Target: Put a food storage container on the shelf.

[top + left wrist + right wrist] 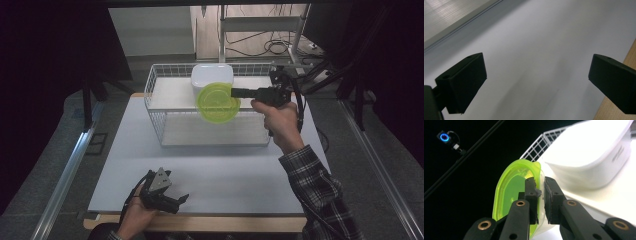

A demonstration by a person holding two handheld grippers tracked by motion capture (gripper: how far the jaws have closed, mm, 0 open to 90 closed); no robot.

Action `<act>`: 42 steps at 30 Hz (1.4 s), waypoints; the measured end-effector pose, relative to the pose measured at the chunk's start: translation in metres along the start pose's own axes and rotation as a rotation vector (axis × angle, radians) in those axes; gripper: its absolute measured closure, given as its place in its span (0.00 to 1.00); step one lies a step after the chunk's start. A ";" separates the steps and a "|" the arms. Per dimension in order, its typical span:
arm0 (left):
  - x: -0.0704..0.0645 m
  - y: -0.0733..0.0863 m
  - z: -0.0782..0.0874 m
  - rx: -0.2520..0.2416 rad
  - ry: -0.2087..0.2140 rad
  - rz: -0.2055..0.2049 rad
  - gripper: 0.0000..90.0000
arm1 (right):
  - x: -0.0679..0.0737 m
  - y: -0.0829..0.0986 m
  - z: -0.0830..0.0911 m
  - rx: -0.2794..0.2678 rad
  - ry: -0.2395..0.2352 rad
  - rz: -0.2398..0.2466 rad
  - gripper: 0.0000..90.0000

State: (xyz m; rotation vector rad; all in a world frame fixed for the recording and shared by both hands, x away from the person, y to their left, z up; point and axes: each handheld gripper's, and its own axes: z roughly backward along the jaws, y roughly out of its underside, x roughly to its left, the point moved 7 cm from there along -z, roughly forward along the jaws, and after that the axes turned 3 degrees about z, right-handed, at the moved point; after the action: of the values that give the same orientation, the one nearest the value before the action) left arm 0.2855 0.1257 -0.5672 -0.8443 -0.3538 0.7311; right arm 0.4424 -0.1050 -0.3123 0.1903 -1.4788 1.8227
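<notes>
lime-green bowl [217, 103] clamped by its rim in the right gripper [235, 92], held on edge over the wire basket [155, 117] beside the white container [212, 76]; left gripper [181, 199] parted, idle at the near table edge

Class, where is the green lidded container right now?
In the high view, the green lidded container is held on edge by the right tongs, above the wire basket and just in front of the white box.

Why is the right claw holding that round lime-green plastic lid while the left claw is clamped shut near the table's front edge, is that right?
Not quite: the left claw is open, jaws wide apart over the white table, as the left gripper view shows. The right claw does hold the round lime-green plastic lid.
</notes>
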 end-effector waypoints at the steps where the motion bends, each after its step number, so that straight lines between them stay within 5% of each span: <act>1: 0.000 0.000 0.000 0.000 0.000 0.000 0.01 | 0.000 0.000 0.000 0.000 0.000 0.000 0.91; 15: 0.000 0.000 0.000 0.000 0.005 0.001 0.01 | 0.001 -0.058 -0.013 -0.105 0.056 -0.034 0.91; 22: -0.001 0.000 0.000 -0.001 0.009 -0.002 0.01 | -0.005 -0.076 -0.028 -0.138 0.127 -0.064 0.91; 34: -0.002 0.000 0.000 0.001 0.013 -0.007 0.01 | -0.025 -0.083 -0.043 -0.159 0.203 -0.118 0.91; 42: -0.002 0.000 -0.001 0.003 0.013 -0.009 0.01 | -0.029 -0.084 -0.050 -0.158 0.252 -0.102 0.89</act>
State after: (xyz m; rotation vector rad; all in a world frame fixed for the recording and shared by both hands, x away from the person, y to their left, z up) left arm 0.2842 0.1240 -0.5679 -0.8441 -0.3448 0.7168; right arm 0.5328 -0.0714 -0.2792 -0.0404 -1.3993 1.5769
